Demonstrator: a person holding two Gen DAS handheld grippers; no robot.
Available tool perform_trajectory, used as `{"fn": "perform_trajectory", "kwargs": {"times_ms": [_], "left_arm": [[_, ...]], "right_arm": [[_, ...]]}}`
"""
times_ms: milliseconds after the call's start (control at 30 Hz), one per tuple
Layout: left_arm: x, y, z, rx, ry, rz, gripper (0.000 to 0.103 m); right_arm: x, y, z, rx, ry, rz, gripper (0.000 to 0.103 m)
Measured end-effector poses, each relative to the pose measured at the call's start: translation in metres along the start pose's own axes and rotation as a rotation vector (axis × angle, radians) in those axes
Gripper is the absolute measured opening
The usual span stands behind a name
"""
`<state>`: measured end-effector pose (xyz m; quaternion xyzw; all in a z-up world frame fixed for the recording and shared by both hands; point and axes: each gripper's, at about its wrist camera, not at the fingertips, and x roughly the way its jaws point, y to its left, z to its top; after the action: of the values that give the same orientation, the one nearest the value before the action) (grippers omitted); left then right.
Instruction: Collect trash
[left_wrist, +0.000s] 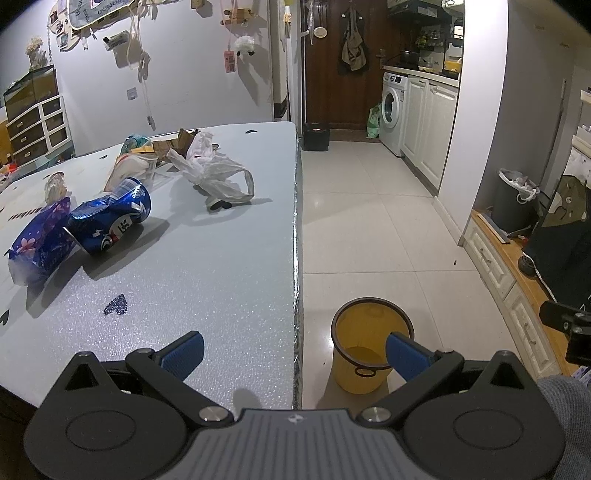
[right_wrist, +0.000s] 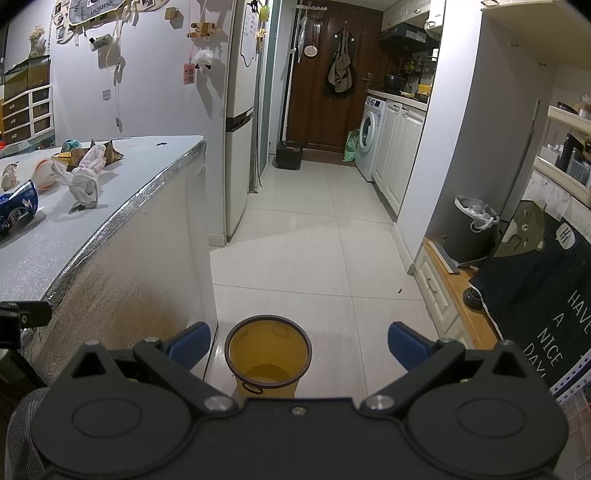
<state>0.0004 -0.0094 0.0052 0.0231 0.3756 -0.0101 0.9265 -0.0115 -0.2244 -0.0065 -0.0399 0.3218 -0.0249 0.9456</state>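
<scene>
Likely light and thin-walled, the crushed blue can (left_wrist: 110, 221) lies near the tabletop's (left_wrist: 221, 277) left edge; pinch its dented middle gently. Both left gripper (left_wrist: 293, 352) and right gripper (right_wrist: 299, 345) gape, empty

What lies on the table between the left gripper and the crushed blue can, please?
In the left wrist view, between the left gripper and the crushed blue can, only a small dark heart mark shows on the table.

The near part of the bench (left_wrist: 221, 280) lies bare up to its right edge. Farther in, a crushed blue can (left_wrist: 110, 221), a purple wrapper (left_wrist: 40, 243) and a white plastic bag (left_wrist: 218, 173) block the way. The yellow bin (right_wrist: 267, 354) stands open-mouthed on bare floor (right_wrist: 317, 258) just beside that edge.
</scene>
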Motion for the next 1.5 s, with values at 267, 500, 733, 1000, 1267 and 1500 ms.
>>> {"fn": "perform_trajectory", "kwargs": {"times_ms": [267, 500, 733, 1000, 1267, 1500], "left_arm": [[-0.0043, 0.0002, 0.0004, 0.005, -0.009, -0.007, 0.103], [-0.0049, 0.0005, -0.0008, 0.006, -0.013, -0.007, 0.103], [-0.0047, 0.0007, -0.0007, 0.007, -0.014, -0.007, 0.103], [-0.0051, 0.0012, 0.0, 0.01, -0.015, -0.007, 0.103], [-0.0047, 0.0001, 0.0003, 0.017, -0.018, -0.006, 0.103], [-0.0044, -0.0006, 0.0, 0.019, -0.02, -0.007, 0.103]], "right_arm": [[-0.0016, -0.0019, -0.0013, 0.0, 0.0, -0.002, 0.103], [-0.0018, -0.0021, -0.0011, 0.001, 0.0, -0.003, 0.103], [-0.0015, -0.0012, -0.0007, 0.0, 0.001, -0.004, 0.103], [-0.0014, -0.0012, -0.0008, 0.0, 0.0, -0.003, 0.103], [0.0003, -0.0031, -0.0017, 0.0, 0.0, -0.004, 0.103], [0.0, -0.0031, -0.0015, -0.001, -0.001, -0.006, 0.103]]}}
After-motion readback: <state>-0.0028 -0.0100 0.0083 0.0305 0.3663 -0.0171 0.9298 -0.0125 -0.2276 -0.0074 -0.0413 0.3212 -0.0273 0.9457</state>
